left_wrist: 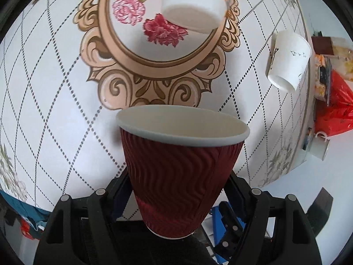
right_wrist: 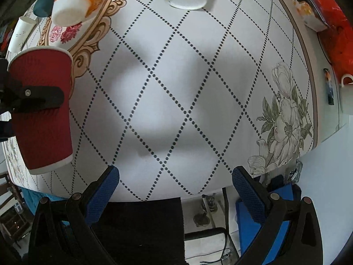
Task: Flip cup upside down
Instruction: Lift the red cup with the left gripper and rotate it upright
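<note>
Our left claw (left_wrist: 178, 190) held the dark red cup (left_wrist: 179, 172) above the table (left_wrist: 55, 110), while our right claw (right_wrist: 175, 176) stood wide.

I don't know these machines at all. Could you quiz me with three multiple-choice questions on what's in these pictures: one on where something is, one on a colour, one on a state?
1. Where is the dark red ripple-walled paper cup?
A. Lying on the floor
B. Held in the left claw above the patterned tablecloth
C. Stacked in another cup

2. What colour are the right claw finger pads?
A. Blue
B. Yellow
C. Pink

3. What state is the right claw in?
A. Shut on a cup
B. Shut on nothing
C. Open, holding nothing

Answers:
1 B, its fingers press the cup's sides off the cloth.
2 A, both pads show blue mesh.
3 C, only tablecloth shows in the wide gap between the fingers.
</note>
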Action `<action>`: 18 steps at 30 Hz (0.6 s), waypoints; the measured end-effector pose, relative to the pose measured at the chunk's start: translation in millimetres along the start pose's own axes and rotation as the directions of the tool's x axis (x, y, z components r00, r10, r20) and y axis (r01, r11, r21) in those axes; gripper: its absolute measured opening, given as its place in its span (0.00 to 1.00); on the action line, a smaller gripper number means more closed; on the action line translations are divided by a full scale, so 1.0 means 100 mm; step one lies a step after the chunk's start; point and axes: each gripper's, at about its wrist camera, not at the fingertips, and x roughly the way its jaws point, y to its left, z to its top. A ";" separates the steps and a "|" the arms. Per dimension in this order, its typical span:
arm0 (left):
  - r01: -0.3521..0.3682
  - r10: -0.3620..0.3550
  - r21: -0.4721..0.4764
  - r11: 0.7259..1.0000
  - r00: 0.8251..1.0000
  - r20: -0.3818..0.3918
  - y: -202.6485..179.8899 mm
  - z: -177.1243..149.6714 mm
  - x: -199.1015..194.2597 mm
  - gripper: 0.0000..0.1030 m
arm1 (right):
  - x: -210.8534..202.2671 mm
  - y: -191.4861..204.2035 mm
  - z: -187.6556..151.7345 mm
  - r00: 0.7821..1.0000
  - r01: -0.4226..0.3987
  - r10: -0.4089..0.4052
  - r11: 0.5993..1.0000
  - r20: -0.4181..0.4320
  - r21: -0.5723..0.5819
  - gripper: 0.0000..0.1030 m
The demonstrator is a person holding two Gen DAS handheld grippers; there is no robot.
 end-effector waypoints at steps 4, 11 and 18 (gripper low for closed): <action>-0.013 0.013 -0.004 1.000 1.000 0.000 -0.03 0.03 0.08 0.73 | -0.01 -0.04 0.05 1.000 0.002 -0.002 1.000 -0.003 0.002 1.00; -0.028 0.028 -0.027 0.999 1.000 -0.009 -0.05 0.07 0.19 0.73 | -0.04 -0.05 0.12 1.000 0.003 -0.003 1.000 -0.001 0.007 1.00; -0.075 0.075 -0.026 0.997 0.997 -0.004 -0.10 0.08 0.28 0.73 | -0.08 -0.04 0.17 1.000 0.004 -0.004 1.000 -0.001 0.012 1.00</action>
